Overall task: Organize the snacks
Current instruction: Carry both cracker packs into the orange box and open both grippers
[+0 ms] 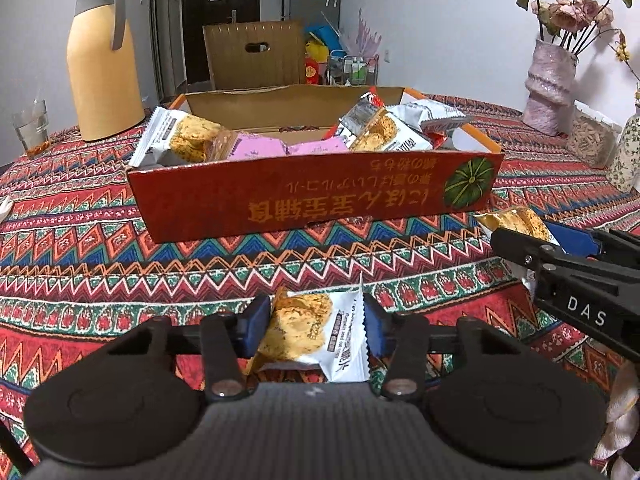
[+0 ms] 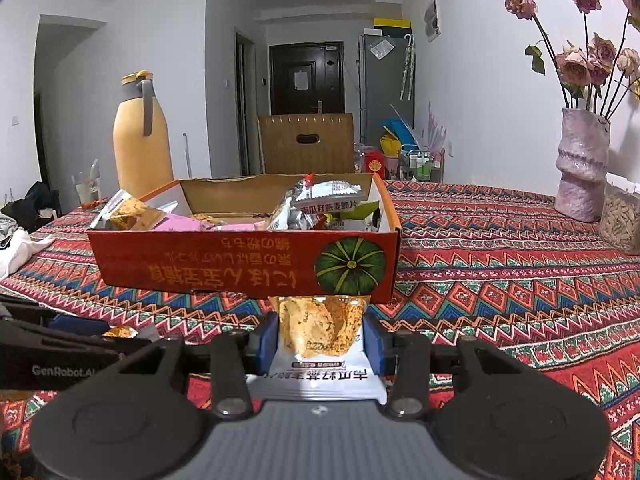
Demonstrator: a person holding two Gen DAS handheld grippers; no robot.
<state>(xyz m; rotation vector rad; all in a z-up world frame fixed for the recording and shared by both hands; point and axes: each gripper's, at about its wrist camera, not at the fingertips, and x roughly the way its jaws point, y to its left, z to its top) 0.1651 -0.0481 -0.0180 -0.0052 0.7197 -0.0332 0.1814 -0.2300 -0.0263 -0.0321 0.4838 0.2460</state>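
A red cardboard box [image 1: 312,196] with a green pumpkin picture stands on the patterned table, also in the right wrist view [image 2: 240,264]; it holds several snack packets [image 1: 188,140]. My left gripper [image 1: 316,324] is shut on a white oat-crisp packet [image 1: 308,330], in front of the box. My right gripper [image 2: 320,340] is shut on a similar packet [image 2: 320,332], close to the box's front right corner. The right gripper and its packet [image 1: 514,220] show at the right of the left wrist view.
A yellow thermos jug [image 1: 102,60] and a glass [image 1: 32,128] stand at the back left. A pink vase of dried roses [image 1: 550,84] and a container of seeds [image 1: 588,140] stand at the back right. A chair [image 1: 256,54] is behind the table.
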